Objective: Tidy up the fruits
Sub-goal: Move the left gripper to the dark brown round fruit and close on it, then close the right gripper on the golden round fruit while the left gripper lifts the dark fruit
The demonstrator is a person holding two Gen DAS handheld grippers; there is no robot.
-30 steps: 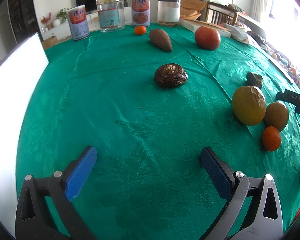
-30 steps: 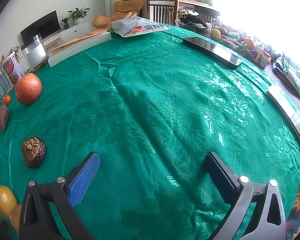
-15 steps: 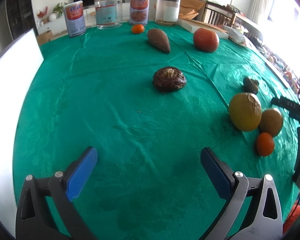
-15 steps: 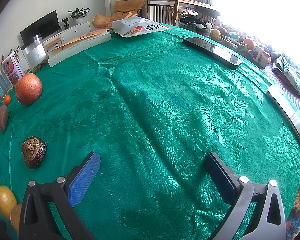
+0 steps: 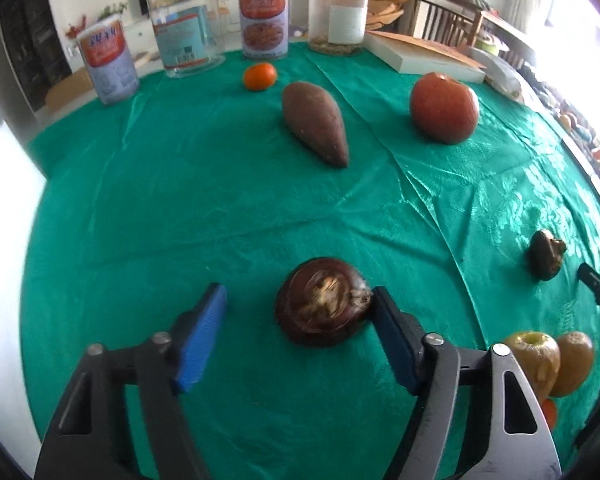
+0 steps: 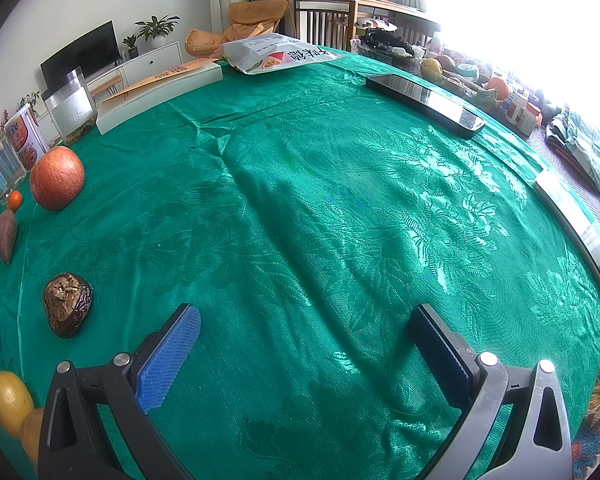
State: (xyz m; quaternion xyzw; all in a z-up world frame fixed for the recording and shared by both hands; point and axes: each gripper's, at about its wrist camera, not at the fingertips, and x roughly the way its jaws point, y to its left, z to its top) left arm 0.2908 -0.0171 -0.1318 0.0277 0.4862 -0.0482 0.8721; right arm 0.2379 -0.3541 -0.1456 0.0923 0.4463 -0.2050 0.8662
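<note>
A dark brown round fruit (image 5: 322, 306) lies on the green tablecloth between the jaws of my open left gripper (image 5: 298, 312); the right pad (image 5: 392, 344) is at its side, the left pad is apart from it. Beyond it lie a brown sweet potato (image 5: 314, 122), a small orange (image 5: 260, 76) and a red apple (image 5: 444, 108). A yellow apple (image 5: 534, 360), a brown fruit (image 5: 574, 362) and a dried brown fruit (image 5: 546, 254) sit at the right. My right gripper (image 6: 304, 340) is open and empty over bare cloth; the dried brown fruit (image 6: 67, 305) lies to its left.
Jars and cans (image 5: 264, 16) stand along the far edge, with a book (image 5: 420, 58) beside them. A white board (image 5: 4, 240) stands at the left. In the right wrist view a phone (image 6: 424, 98), a snack bag (image 6: 280, 56) and a mirror strip (image 6: 572, 220) lie on the cloth.
My left gripper has moved forward to the dark brown round fruit, which now sits between its jaws. The right gripper has not moved.
</note>
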